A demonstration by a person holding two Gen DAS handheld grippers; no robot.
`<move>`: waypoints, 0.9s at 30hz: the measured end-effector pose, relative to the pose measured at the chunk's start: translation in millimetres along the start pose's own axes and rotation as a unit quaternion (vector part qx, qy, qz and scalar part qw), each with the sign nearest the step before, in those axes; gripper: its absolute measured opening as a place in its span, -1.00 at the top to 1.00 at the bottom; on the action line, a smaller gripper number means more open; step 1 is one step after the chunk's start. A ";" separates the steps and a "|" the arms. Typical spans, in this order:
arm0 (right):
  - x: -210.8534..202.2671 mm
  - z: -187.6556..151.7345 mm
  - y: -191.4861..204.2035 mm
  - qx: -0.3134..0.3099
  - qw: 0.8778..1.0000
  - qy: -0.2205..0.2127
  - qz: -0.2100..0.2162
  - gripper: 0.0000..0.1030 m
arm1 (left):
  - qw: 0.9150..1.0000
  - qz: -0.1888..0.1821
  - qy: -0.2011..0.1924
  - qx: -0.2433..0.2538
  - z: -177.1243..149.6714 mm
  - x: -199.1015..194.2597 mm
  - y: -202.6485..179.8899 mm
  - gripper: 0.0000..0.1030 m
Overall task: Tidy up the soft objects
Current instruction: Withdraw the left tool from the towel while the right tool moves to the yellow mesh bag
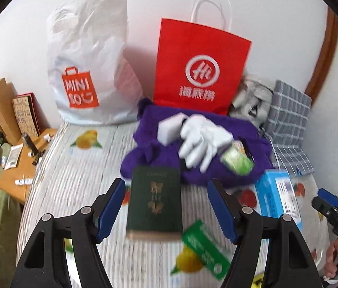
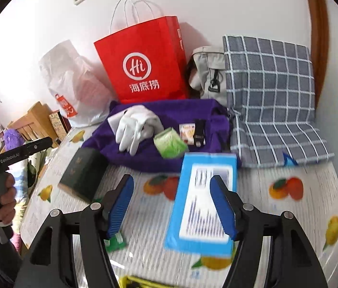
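White glove lies on the purple cloth on the bed, ahead of both, fingers pointing toward them. Left hand-held gripper and right hand-held gripper both agape, empty; left looks nearer.

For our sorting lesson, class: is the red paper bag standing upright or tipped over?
Upright. The red paper bag stands on its base against the wall, its white handles pointing up.
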State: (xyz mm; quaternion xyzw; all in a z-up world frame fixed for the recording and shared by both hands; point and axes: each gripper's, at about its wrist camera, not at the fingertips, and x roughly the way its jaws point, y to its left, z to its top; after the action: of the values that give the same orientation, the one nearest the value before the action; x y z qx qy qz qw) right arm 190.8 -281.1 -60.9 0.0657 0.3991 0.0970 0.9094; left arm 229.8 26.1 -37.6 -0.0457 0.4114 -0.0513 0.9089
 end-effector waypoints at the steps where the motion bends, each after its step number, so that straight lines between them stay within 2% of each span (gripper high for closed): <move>1: -3.3 -8.1 2.6 -0.004 1.000 0.000 -0.006 -0.27 | 1.000 -0.006 0.003 0.001 -7.5 -4.9 -0.1 -0.34; 5: -11.7 -39.1 14.7 -0.023 0.999 0.021 0.007 -0.29 | 1.000 -0.015 0.019 -0.006 -33.2 -16.3 -1.6 -0.34; 7: -15.0 -57.3 21.7 -0.035 0.999 0.032 0.012 -0.43 | 0.999 -0.022 0.026 -0.011 -45.9 -19.2 -2.2 -0.34; 9: -16.9 -78.5 27.6 -0.043 0.998 0.043 0.018 -0.47 | 0.999 -0.023 0.031 -0.013 -59.8 -21.0 -3.6 -0.34; 13: -14.2 -112.2 33.8 -0.042 0.996 0.077 0.028 -0.48 | 0.998 -0.035 0.045 -0.015 -83.7 -23.6 -7.7 -0.34; 19: -16.1 -144.3 41.1 -0.027 0.995 0.082 0.050 -0.48 | 0.998 -0.044 0.053 -0.015 -110.0 -25.8 -11.4 -0.34; 24: -5.4 -161.7 67.7 -0.075 0.993 0.083 0.040 -0.46 | 0.997 -0.051 0.058 -0.026 -125.4 -22.5 -7.2 -0.34; 26: 1.9 -167.4 78.4 -0.096 0.991 0.086 0.032 -0.41 | 0.996 -0.048 0.063 -0.027 -130.1 -18.9 -5.8 -0.34; 27: 7.5 -170.1 82.3 -0.103 0.990 0.091 0.030 -0.29 | 0.996 -0.047 0.064 -0.027 -131.6 -17.9 -5.0 -0.34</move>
State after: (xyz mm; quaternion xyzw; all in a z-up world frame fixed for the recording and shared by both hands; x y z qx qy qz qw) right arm 60.0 -192.2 -164.5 -0.0252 0.4662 0.1701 0.8678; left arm 118.7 18.1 -110.2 -0.0860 0.4677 -0.0857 0.8755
